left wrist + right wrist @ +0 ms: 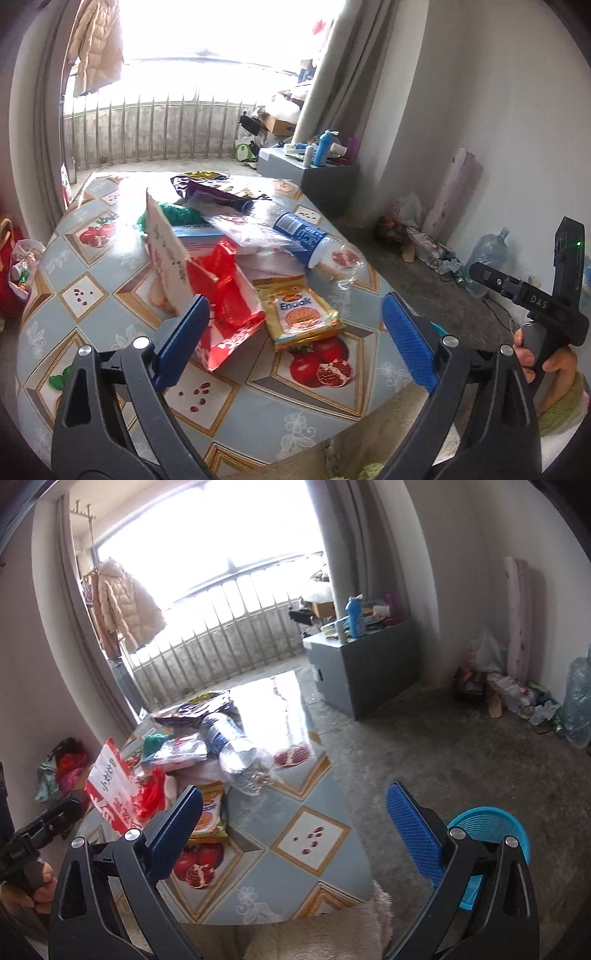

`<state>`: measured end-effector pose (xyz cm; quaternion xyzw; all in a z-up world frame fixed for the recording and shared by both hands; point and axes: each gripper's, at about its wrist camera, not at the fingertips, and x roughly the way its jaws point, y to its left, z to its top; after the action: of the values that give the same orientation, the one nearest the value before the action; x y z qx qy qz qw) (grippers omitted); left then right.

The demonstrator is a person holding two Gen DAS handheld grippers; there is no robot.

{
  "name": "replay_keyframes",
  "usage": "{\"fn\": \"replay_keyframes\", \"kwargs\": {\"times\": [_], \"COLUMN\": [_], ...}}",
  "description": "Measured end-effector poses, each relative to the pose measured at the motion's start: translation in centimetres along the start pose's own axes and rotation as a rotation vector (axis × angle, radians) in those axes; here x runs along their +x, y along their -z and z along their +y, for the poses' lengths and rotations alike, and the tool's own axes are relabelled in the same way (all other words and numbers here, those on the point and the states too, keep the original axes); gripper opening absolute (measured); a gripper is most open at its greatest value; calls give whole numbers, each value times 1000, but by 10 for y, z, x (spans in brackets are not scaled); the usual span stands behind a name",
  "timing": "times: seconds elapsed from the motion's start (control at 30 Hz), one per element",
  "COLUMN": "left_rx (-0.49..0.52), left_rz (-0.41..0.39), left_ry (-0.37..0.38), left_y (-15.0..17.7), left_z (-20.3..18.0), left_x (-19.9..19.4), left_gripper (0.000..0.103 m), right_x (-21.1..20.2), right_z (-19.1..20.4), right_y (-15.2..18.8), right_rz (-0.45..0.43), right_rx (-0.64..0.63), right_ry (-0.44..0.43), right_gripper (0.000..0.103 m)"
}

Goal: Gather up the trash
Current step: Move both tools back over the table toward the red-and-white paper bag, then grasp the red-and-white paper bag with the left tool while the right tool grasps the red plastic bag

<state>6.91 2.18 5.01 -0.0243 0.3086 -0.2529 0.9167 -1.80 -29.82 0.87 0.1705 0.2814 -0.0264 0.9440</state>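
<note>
Left wrist view: table covered with a patterned cloth (pomegranate prints, grey and gold diamonds). Concrete floor to the right. Balcony railing behind, overexposed window above it, beige padded jacket hanging at upper left. Grey cabinet by the curtain, cluttered on top; a blue bottle stands among the clutter. Large water jug on the floor against the right wall.

Trash lies heaped on the table's middle and far part: red-and-white paper bag nearest, yellow biscuit wrapper flat just beside it on the right, crushed clear plastic bottle with blue label lying on its side behind, purple foil wrapper at the far end, green mesh item partly hidden.

Left gripper: blue pads wide apart, empty, above the near table edge; its left pad overlaps the red bag in view, contact cannot be told.

Right wrist view: right gripper also spread wide, empty, over the table's near right corner. Blue mesh basket on the floor to the right, mostly hidden behind the right finger; contents cannot be seen. Red bag at the table's left side on the floor holds wrappers.
</note>
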Motion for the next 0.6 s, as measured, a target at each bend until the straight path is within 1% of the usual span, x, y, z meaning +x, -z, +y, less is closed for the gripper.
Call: {"fn": "replay_keyframes", "kwargs": {"times": [0.13,0.17,0.2,0.23,0.3,0.4,0.47,0.6], "left_rx": [5,7,5,-3,-29,-53,-44,-27], "left_rz": [-21,-24,-22,-14,5,20,26,60], "left_ry": [-77,-96,-108,-122,-132,-141,-156,-196], "left_y": [3,3,4,4,4,7,9,17], "left_z": [19,23,28,33,42,53,56,59], "left_x": [4,7,9,13,21,32,40,56], "left_gripper": [89,86,82,81,74,68,66,57], "right_x": [28,35,41,47,59,76,87,113], "right_z": [22,27,31,36,43,51,54,60], "right_y": [1,2,3,3,4,6,7,17], "right_rz": [65,80,96,112,140,188,221,300], "right_rx": [-15,-21,-25,-28,-30,-19,-7,16], "right_ry": [-69,-81,-93,-102,-119,-141,-154,-167], "right_gripper": [88,87,84,82,79,73,70,61]}}
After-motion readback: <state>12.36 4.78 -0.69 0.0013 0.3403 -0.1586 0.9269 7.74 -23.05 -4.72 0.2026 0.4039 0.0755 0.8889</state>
